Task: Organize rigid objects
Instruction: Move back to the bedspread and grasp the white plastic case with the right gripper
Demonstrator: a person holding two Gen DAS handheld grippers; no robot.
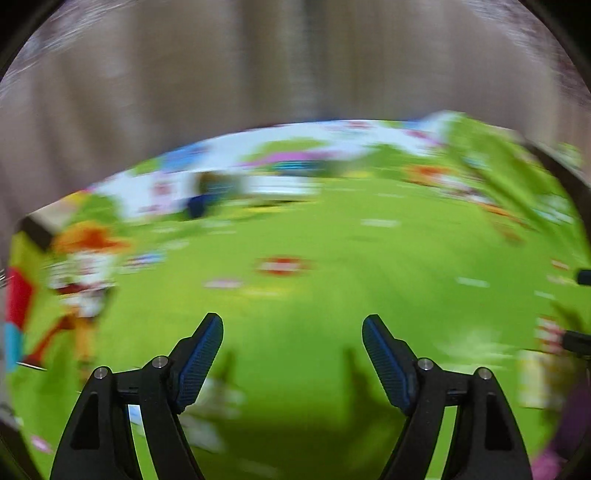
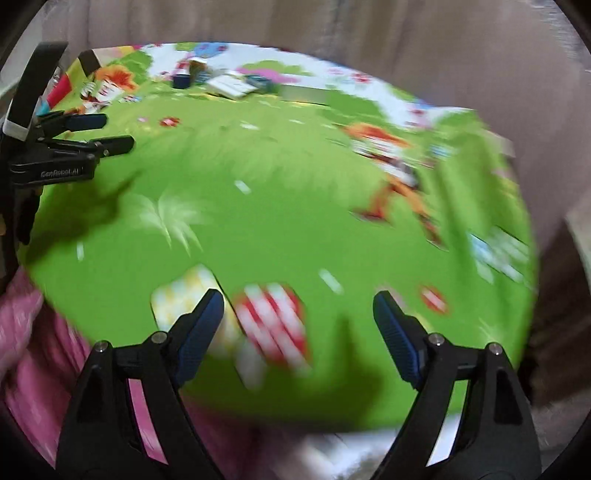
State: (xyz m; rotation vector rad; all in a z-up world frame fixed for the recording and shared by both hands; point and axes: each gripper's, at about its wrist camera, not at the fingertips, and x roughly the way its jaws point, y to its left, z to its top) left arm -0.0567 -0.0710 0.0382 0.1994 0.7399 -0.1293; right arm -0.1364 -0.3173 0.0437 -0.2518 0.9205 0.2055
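Both views are smeared by motion. A green play mat (image 2: 280, 206) with cartoon prints fills them. At its far edge lies a small cluster of rigid objects: a dark blue box (image 2: 181, 81), a flat white box (image 2: 229, 88) and a teal item (image 2: 258, 81). The left wrist view shows the blue box (image 1: 199, 199) as a blur. My left gripper (image 1: 292, 319) is open over bare mat, nothing between its fingers, and shows at the left (image 2: 118, 131). My right gripper (image 2: 298, 295) is open above a yellow checked patch (image 2: 181, 295) and a red striped patch (image 2: 273, 321), both far from the cluster.
Beige curtains (image 2: 369, 29) hang behind the mat. Pink fabric (image 2: 33, 354) lies off the mat's near left edge. Cartoon figures (image 2: 391, 155) are printed at the right and far left. Whether the checked and striped patches are prints or flat items is unclear.
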